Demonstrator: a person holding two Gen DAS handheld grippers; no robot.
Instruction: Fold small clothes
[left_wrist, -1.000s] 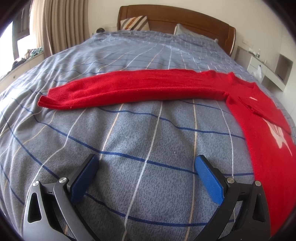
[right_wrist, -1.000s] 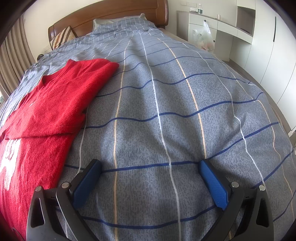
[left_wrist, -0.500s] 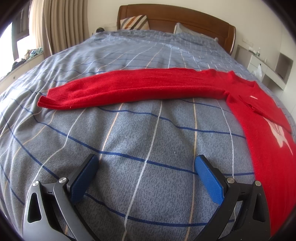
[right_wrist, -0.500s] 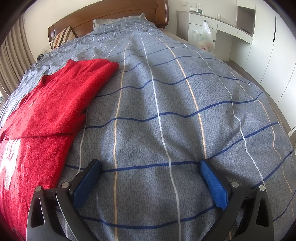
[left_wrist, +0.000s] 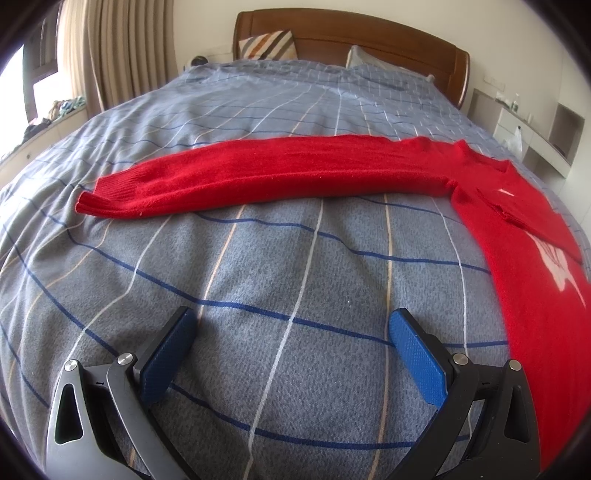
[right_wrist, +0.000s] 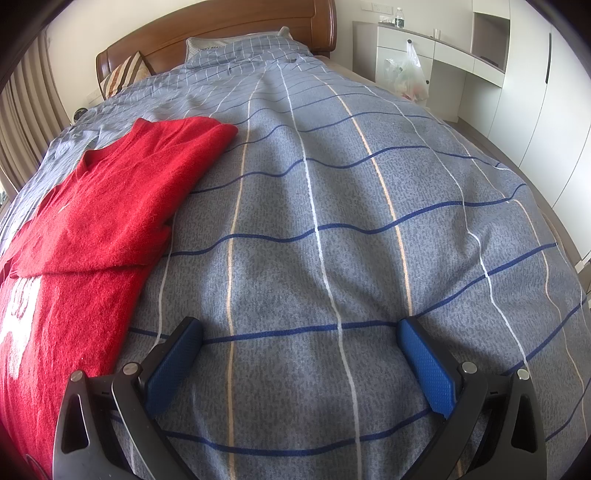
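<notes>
A red knit sweater (left_wrist: 535, 266) with a white print lies flat on the bed. In the left wrist view its one sleeve (left_wrist: 266, 173) stretches out to the left across the blanket, well ahead of my left gripper (left_wrist: 291, 332), which is open and empty above the blanket. In the right wrist view the sweater (right_wrist: 74, 258) lies at the left with its other sleeve (right_wrist: 122, 206) folded over the chest. My right gripper (right_wrist: 299, 343) is open and empty, just right of the sweater's side edge.
A grey-blue checked blanket (right_wrist: 369, 206) covers the bed. A wooden headboard (left_wrist: 369, 40) and pillows stand at the far end. Curtains and a window sill (left_wrist: 55, 110) are at the left. White cabinets with a hanging plastic bag (right_wrist: 406, 74) are at the right.
</notes>
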